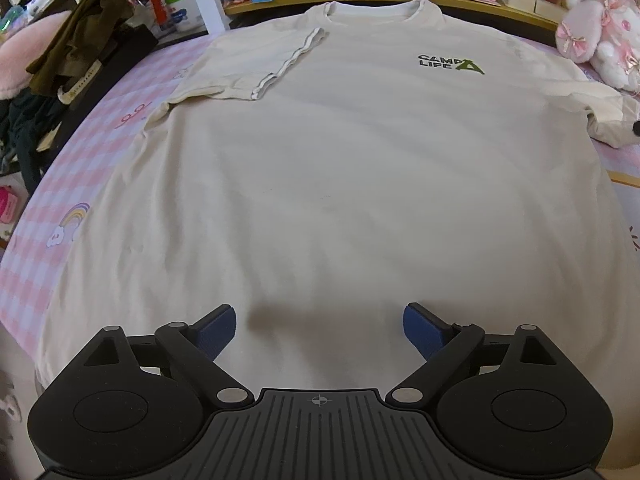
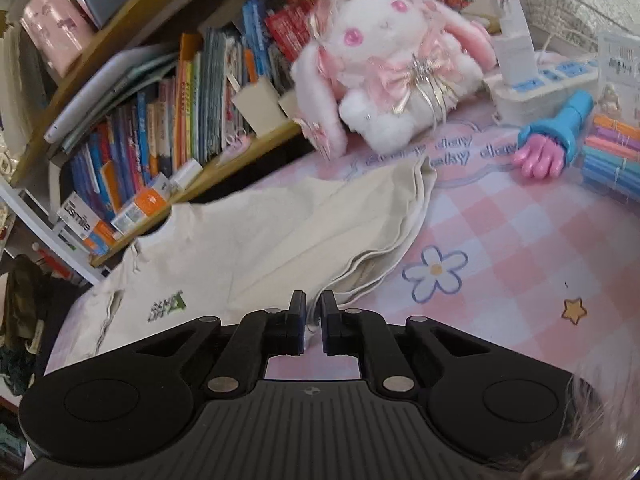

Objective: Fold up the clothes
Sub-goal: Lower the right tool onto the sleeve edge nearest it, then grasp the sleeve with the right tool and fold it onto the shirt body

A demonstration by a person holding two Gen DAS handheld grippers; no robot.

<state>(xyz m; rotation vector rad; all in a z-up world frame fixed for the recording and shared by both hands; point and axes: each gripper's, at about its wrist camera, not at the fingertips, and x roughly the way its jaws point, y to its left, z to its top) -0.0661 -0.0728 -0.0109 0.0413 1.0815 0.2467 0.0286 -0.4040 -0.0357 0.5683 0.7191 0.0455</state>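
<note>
Two tongs work a cream T-shirt [image 1: 320, 160] spread on the pink checked bed [image 1: 60, 200]: the left tongs [image 1: 319, 334] hover over its hem, spread wide and empty, while the right tongs [image 2: 313, 322] pinch the sleeve [image 2: 380, 232], lifted near the plush bunny [image 2: 384, 60].
</note>
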